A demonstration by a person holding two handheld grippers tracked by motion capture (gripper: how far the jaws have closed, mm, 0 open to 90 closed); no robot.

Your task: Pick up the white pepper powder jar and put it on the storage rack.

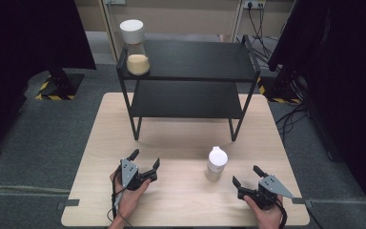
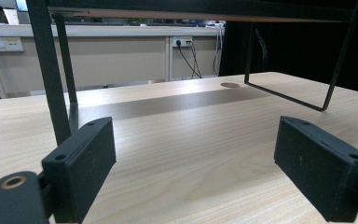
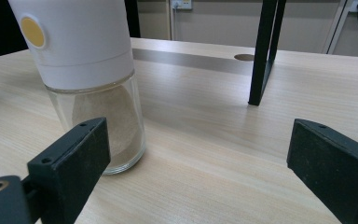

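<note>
A glass grinder with a white cap (image 1: 216, 163) stands upright on the wooden table (image 1: 181, 143), holding pale powder. In the right gripper view this grinder (image 3: 93, 84) rises just beyond the left jaw. My right gripper (image 1: 248, 176) rests open a little right of it, held by a hand. My left gripper (image 1: 145, 160) lies open on the table's near left, nothing between its jaws. A second, taller grinder (image 1: 134, 46) with yellowish contents stands on the top left corner of the black shelf (image 1: 195, 62).
The black two-tier metal shelf stands on the far half of the table; its legs (image 2: 51, 74) and lower bar (image 2: 284, 95) cross the left gripper view, and one leg (image 3: 263, 51) appears in the right gripper view. Dark curtains and stands flank the table.
</note>
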